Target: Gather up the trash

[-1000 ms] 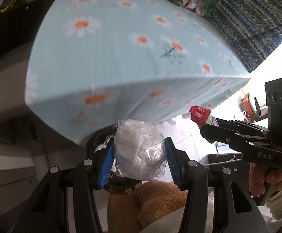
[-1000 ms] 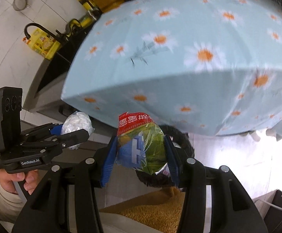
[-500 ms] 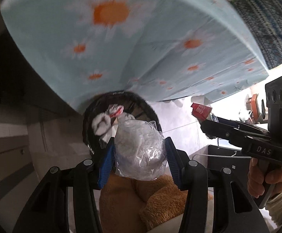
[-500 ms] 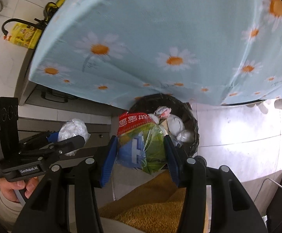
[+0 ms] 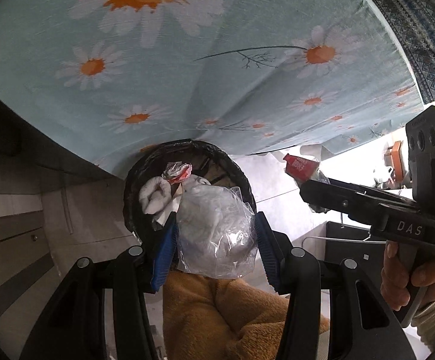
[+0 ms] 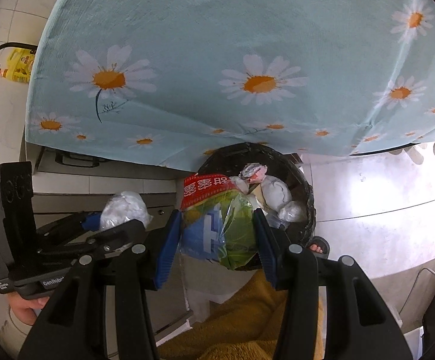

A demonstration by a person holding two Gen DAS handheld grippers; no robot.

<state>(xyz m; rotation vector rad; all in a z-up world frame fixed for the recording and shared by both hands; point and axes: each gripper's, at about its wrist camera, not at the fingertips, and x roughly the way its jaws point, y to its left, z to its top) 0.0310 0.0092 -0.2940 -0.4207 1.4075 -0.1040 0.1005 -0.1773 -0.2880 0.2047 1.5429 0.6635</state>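
Trash, two pieces, each clamped in its own gripper above the round black bin (image 5: 187, 186) with the black liner, standing on the pale tiled floor (image 6: 376, 198) just under the overhanging edge of the light blue daisy-print tablecloth (image 5: 217, 60).

Crumpled clear plastic bag with white wadding inside (image 5: 214, 234): pinched between the blue pads of the left gripper (image 5: 216, 250), jaws partly closed, pressing on both its sides. Hangs directly over the near rim of the bin in the left wrist view. Same bundle (image 6: 126, 210) visible from the right wrist view, at the left gripper (image 6: 109, 222) tips, left of the bin and a little short of it.

Flattened snack wrapper, red band with white characters on top, blue and green below (image 6: 217, 222): gripped by the right gripper (image 6: 217, 240), jaws partly closed against its sides, over the near left part of the bin (image 6: 304, 186). From the left wrist view, only its red end (image 5: 299, 165) sticks out past the right gripper (image 5: 310, 186), to the right of the bin and beside it.

Inside the bin: white crumpled paper balls (image 6: 275, 192), a pink-and-silver foil scrap (image 6: 253, 172), a bit of cardboard.

Below the bin in both views: mustard-yellow fleecy fabric (image 5: 232, 315). Right hand (image 5: 412, 276) with a cream ribbed cuff on the trigger handle. Sandalled toes (image 6: 317, 246) just beside the bin's near rim. Far left of the tablecloth, a yellow oil bottle with a black handle (image 6: 16, 66).
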